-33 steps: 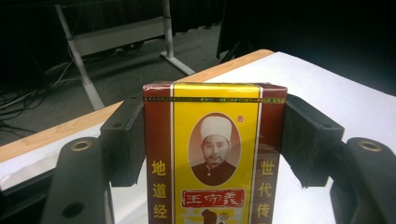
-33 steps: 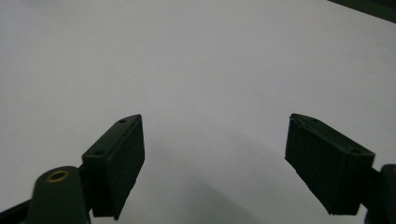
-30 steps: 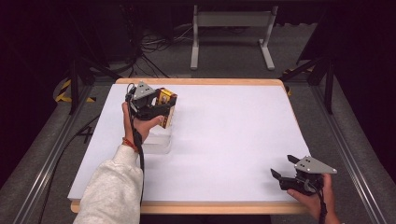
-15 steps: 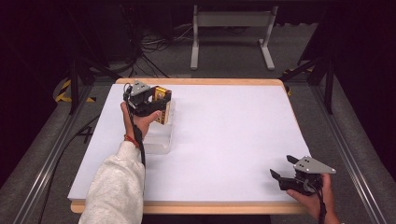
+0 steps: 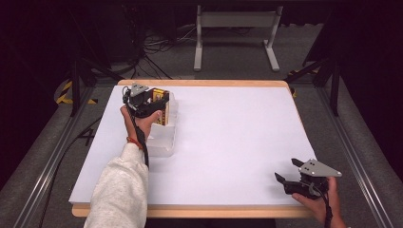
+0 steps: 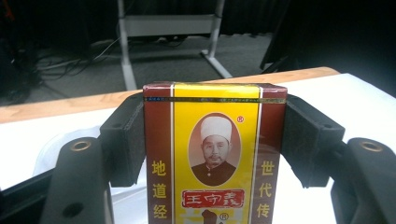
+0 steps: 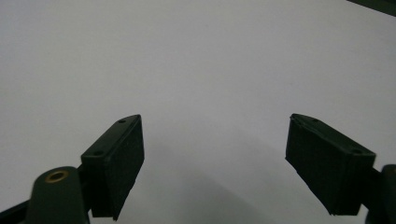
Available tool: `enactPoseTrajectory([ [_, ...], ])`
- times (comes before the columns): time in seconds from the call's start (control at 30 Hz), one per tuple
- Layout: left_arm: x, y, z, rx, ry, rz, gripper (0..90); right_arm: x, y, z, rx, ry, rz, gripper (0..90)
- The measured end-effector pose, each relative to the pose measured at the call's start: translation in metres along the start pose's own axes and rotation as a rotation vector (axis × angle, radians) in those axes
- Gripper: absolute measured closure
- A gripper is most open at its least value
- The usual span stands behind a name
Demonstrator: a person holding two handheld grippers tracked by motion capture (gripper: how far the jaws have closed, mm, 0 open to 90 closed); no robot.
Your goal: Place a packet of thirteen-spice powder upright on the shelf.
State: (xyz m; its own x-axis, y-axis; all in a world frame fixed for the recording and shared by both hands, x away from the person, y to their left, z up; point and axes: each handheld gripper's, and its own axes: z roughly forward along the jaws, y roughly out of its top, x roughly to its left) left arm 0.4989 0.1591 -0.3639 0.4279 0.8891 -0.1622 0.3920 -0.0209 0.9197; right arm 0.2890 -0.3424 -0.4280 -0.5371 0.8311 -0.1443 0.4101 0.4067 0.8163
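Left claw is pinching a yellow-and-red box over the clear plastic tub near the bench's far-left corner. I'd keep it upright, lower gently. Right claw sits spread, near-right corner.

white table, clear plastic container

Yellow and dark red box

My black left tool is gripping it; gold characters are running down its sides over the white tabletop.
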Motion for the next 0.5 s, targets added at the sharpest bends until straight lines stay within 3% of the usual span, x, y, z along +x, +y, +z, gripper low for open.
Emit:
enactPoseTrajectory([
  [0.3,0.0031,-0.0008,-0.0012,0.014,0.029,-0.019,31.1,0.0005,0.0002,0.0005,0.001,0.002,-0.004,20.1],
  [0.5,0.0043,0.0000,-0.0033,0.016,0.006,-0.023,26.9,0.0009,0.0003,0.0008,0.006,0.006,-0.005,19.9],
])
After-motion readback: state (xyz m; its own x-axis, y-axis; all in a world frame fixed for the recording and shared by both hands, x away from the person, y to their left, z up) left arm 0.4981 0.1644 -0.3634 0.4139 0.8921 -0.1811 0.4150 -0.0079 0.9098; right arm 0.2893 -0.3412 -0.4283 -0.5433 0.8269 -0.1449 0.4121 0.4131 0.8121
